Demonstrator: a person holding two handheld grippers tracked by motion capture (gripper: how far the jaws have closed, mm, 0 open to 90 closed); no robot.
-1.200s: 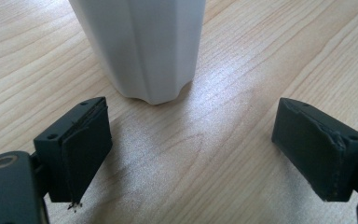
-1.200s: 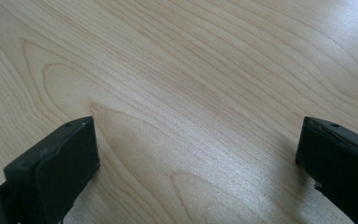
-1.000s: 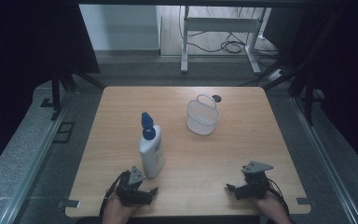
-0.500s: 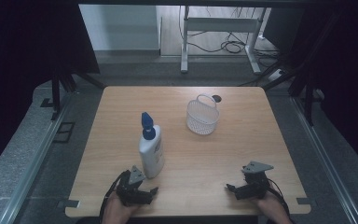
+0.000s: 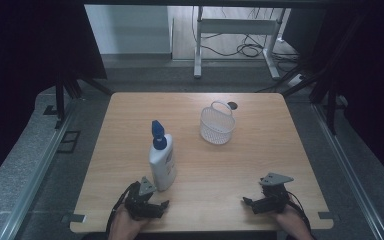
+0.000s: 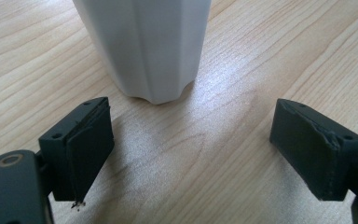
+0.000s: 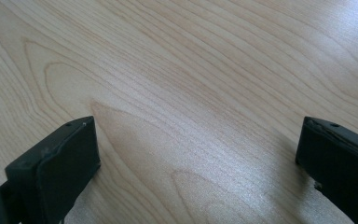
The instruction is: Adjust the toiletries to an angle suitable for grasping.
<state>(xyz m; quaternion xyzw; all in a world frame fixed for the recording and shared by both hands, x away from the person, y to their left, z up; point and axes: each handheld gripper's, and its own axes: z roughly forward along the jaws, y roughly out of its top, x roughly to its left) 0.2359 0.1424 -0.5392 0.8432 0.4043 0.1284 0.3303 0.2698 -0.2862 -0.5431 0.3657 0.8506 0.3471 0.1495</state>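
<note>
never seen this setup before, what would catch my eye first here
Most striking is the tall white bottle with a blue cap, standing upright left of the table's middle. The left gripper sits open just short of its base. Farther back stands a white mesh basket, while the right gripper rests open near the front edge.

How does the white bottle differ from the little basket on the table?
The bottle is tall, solid white with a blue cap; the basket is low, see-through mesh with a loop handle. The bottle stands near the left claw; the basket sits farther back, mid-table. Both are white and upright.
</note>
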